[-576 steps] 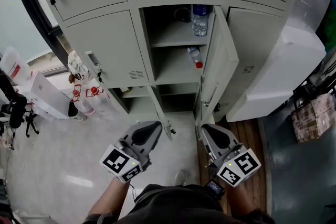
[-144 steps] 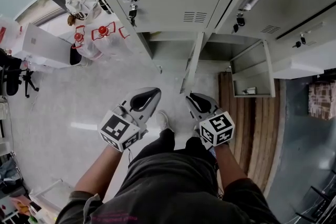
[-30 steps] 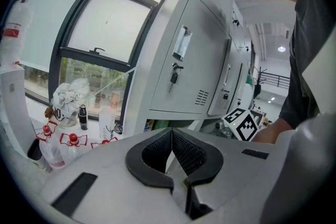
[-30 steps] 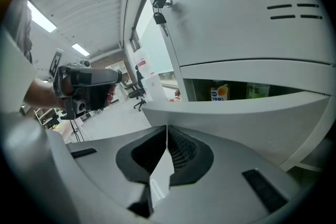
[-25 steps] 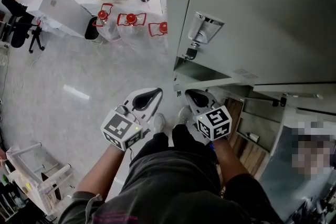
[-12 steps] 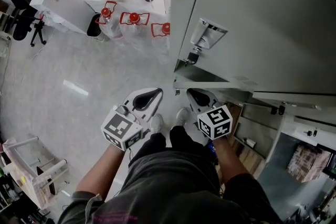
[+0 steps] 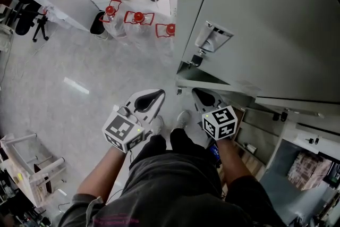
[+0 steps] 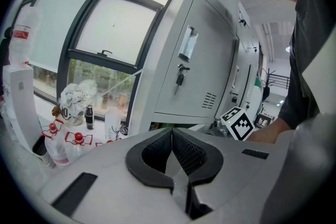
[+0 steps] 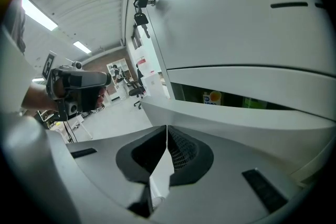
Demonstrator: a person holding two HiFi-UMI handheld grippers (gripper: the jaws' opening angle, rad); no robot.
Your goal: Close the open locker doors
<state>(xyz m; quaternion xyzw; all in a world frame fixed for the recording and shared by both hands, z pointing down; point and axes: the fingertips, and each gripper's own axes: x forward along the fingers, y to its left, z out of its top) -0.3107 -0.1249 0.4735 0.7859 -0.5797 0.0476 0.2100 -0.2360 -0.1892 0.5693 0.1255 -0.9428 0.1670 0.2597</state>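
Left gripper [image 7: 154,95] and right gripper [image 7: 199,95] are held shut and empty, the right placed just at a low locker door [image 9: 247,120] judged almost closed, while another open compartment [image 7: 255,138] is left.

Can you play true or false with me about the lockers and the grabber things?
1. The left gripper and the right gripper both have their fingers pressed together, holding nothing. True.
2. The bottles on the floor have blue caps. False: the caps are red.
3. A key hangs from the lock of the upper locker door. True.
4. Every locker door is fully shut. False: the lower door by the right gripper is ajar, with a dark gap above it.
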